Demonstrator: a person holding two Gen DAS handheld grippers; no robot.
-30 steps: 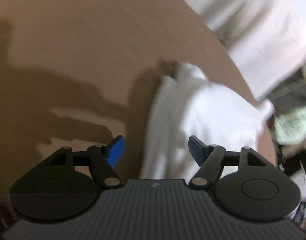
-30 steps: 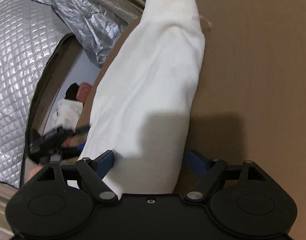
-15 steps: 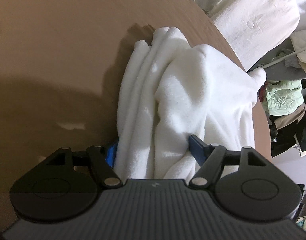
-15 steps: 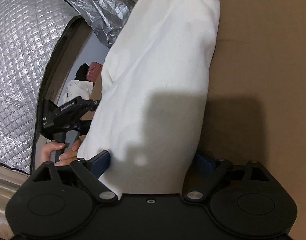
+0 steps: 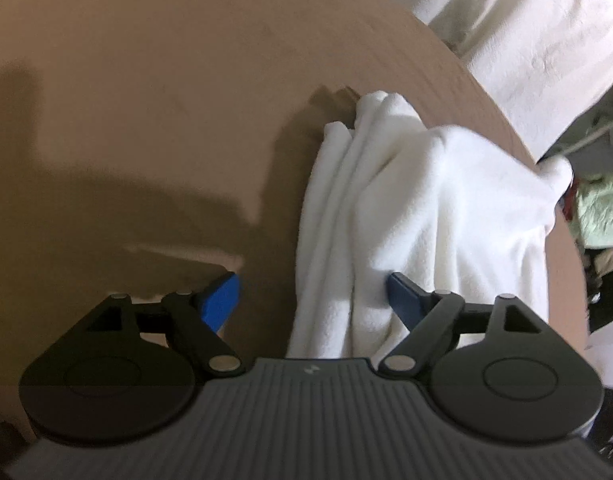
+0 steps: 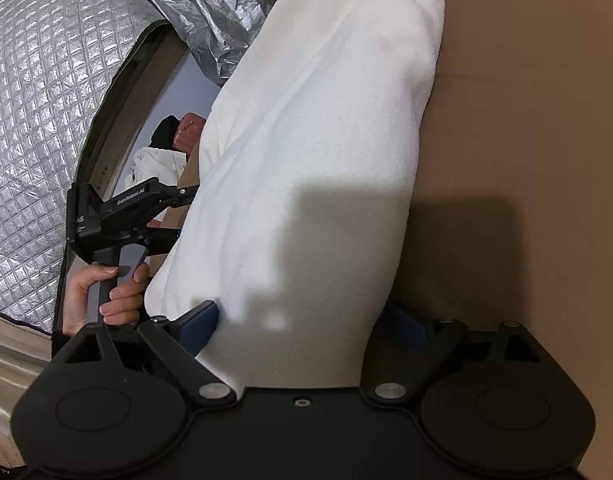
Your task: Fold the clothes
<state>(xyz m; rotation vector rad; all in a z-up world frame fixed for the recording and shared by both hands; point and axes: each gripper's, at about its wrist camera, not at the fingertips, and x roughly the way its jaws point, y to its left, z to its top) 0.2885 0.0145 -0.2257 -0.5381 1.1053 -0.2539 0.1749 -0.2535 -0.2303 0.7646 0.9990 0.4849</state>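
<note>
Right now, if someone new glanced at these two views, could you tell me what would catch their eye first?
Most striking is the white fleece garment, bunched in long folds on the brown table and hanging over its edge. It lies between the open blue-padded jaws of the left gripper and the right gripper. In the right wrist view, quilted silver sheeting fills the left side.

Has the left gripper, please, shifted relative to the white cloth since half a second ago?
Yes. The left gripper slid leftward: its fingers, just opened wider, no longer straddle the cloth.

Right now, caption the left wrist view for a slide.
Open left tongs straddle a bunched white garment on the brown table.
</note>
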